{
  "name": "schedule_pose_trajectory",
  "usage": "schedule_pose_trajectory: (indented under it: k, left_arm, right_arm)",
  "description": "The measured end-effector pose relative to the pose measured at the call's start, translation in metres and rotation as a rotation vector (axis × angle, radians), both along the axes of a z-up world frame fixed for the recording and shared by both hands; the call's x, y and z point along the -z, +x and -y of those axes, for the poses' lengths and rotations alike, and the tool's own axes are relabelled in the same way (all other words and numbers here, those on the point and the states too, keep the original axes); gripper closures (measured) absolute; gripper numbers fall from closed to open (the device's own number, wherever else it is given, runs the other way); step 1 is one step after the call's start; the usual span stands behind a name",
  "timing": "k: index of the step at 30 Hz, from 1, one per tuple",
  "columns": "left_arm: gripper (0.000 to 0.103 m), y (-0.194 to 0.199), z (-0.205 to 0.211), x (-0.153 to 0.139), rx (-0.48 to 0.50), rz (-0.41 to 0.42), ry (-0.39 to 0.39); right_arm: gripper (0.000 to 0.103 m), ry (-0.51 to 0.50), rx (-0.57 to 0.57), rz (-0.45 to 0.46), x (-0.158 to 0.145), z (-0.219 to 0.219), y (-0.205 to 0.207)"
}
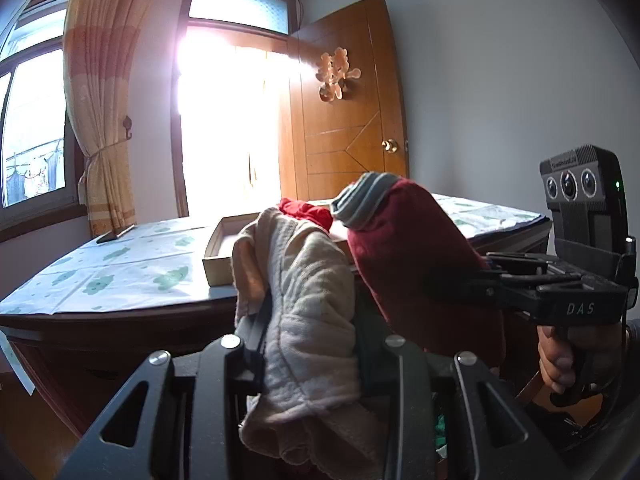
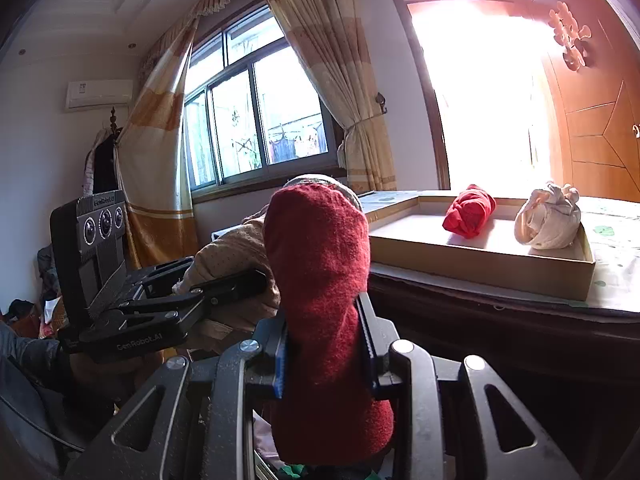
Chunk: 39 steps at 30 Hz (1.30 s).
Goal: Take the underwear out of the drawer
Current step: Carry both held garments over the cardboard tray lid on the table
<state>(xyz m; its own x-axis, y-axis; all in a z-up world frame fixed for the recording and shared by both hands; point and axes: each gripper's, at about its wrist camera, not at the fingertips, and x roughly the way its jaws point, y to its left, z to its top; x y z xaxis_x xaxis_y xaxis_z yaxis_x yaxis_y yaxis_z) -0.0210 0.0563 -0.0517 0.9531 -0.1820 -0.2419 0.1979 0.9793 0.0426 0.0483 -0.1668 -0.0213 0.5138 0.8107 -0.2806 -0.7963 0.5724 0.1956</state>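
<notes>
Wooden dresser, patterned cloth, curtained window

We record a dark red roll of underwear with a grey-and-white striped band, and a cream quilted one. In the tan cardboard tray lie a bright red bundle and a cream bundle. The desk cover is white with green motifs.

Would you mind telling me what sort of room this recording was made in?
Most likely a bedroom in a home: tied-back curtains at a large window, a wall air conditioner, a wooden door, and clothes hanging on a stand in the corner.
</notes>
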Motion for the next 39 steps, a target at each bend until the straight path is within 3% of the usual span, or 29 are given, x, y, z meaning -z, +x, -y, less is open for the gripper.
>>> schedule_pose_trajectory:
  k: [21, 32, 39]
  left_arm:
    - [0.072, -0.006, 0.002, -0.016, -0.009, 0.02, 0.028]
    - [0.072, 0.008, -0.003, -0.029, -0.001, -0.012, 0.001]
    - [0.072, 0.018, -0.002, -0.041, 0.01, -0.004, 0.022]
  right_arm:
    - [0.072, 0.033, -0.003, -0.058, -0.007, 0.005, 0.011]
    - [0.072, 0.054, 0.007, -0.06, -0.029, 0.006, 0.015]
    - [0.072, 0.045, 0.025, -0.031, -0.044, 0.007, 0.019]
